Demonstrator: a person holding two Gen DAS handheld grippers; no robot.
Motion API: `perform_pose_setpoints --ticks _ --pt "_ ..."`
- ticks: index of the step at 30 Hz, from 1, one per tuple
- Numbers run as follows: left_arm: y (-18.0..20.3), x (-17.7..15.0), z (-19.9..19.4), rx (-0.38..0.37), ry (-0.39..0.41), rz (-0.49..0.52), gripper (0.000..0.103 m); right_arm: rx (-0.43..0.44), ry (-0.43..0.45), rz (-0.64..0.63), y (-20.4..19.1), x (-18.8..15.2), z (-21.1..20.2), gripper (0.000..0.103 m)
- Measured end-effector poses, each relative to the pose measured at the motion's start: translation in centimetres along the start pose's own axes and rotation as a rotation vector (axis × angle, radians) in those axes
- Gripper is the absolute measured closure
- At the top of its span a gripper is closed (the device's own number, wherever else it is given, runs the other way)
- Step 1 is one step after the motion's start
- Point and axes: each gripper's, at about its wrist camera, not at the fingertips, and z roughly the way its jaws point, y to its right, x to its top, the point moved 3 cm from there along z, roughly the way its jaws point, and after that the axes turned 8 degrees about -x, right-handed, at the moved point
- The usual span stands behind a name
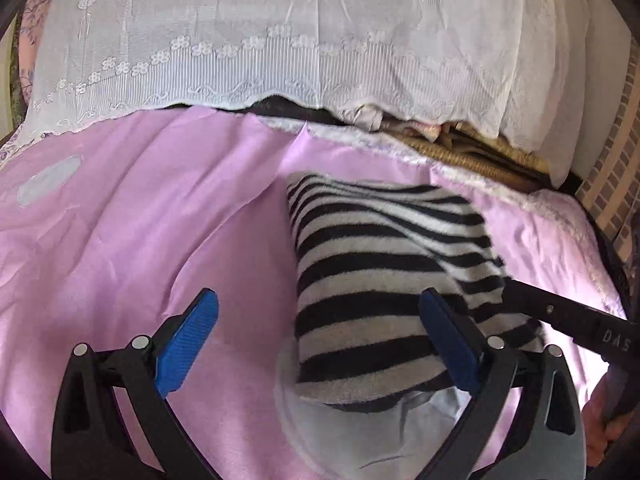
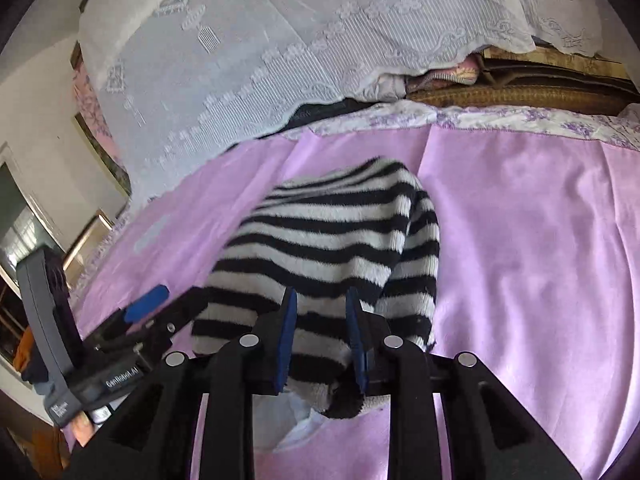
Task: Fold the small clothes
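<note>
A black-and-white striped fuzzy garment [image 1: 384, 280] lies folded on the pink bed sheet [image 1: 140, 240]. My left gripper [image 1: 320, 320] is open, its right pad over the garment's near right part and its left pad over bare sheet. My right gripper [image 2: 320, 320] is shut on a fold of the striped garment [image 2: 328, 240] at its near edge, lifting it slightly. The left gripper [image 2: 152, 308] shows at the left of the right wrist view. The right gripper's finger [image 1: 560, 312] enters the left wrist view from the right.
A white lace cloth [image 1: 280, 40] covers pillows at the head of the bed. A woven basket edge [image 1: 472, 152] and a brick wall [image 1: 616, 168] lie at the far right. A pale patch [image 1: 360, 420] shows on the sheet under the garment's near edge.
</note>
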Motion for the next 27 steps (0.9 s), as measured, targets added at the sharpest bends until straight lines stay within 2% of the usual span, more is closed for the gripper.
perform_pose_setpoints --ticks 1,2,4,6,9,12,15,18,21,24,26,27 --pt "-0.2 -0.6 1.5 0.019 -0.051 0.012 0.004 -0.052 -0.017 -0.008 0.3 -0.5 0.9 0.076" --pt "-0.4 -1.3 2.8 0.002 -0.092 0.012 0.004 -0.100 -0.036 -0.005 1.2 -1.1 2.0 0.075" --pt "-0.4 -2.1 4.3 -0.051 -0.153 -0.001 0.004 -0.069 -0.033 0.039 3.2 -1.9 3.5 0.075" --pt "0.1 -2.0 4.1 -0.029 -0.148 0.027 0.004 -0.013 -0.048 0.095 4.2 -1.9 3.5 0.075" --pt "0.8 -2.1 3.5 0.016 -0.110 0.073 0.004 -0.046 -0.034 0.062 3.5 -1.9 3.3 0.075" --pt "1.0 -1.2 1.7 0.022 -0.049 0.089 0.004 -0.038 -0.009 0.097 3.1 -1.4 2.1 0.074" --pt "0.3 0.6 0.0 0.022 0.026 0.046 0.004 -0.046 0.087 0.064 1.8 0.0 -0.2 0.072" --pt "-0.5 2.3 0.7 -0.003 0.011 0.002 0.004 -0.020 0.121 0.036 0.0 1.6 -0.6 0.072" --pt "-0.7 2.6 2.9 0.020 -0.016 0.009 0.004 -0.010 0.108 0.030 -1.2 3.0 1.2 0.072" --pt "-0.4 2.2 4.6 0.045 -0.028 0.046 0.004 -0.049 0.089 0.017 -1.6 4.0 4.0 0.072" --pt "-0.2 1.8 5.4 0.053 -0.037 0.063 0.004 -0.101 0.034 0.020 -0.9 4.1 6.9 0.074" --pt "-0.1 1.6 5.7 0.056 -0.038 0.065 0.004 -0.095 0.009 0.030 -0.2 3.9 8.4 0.077"
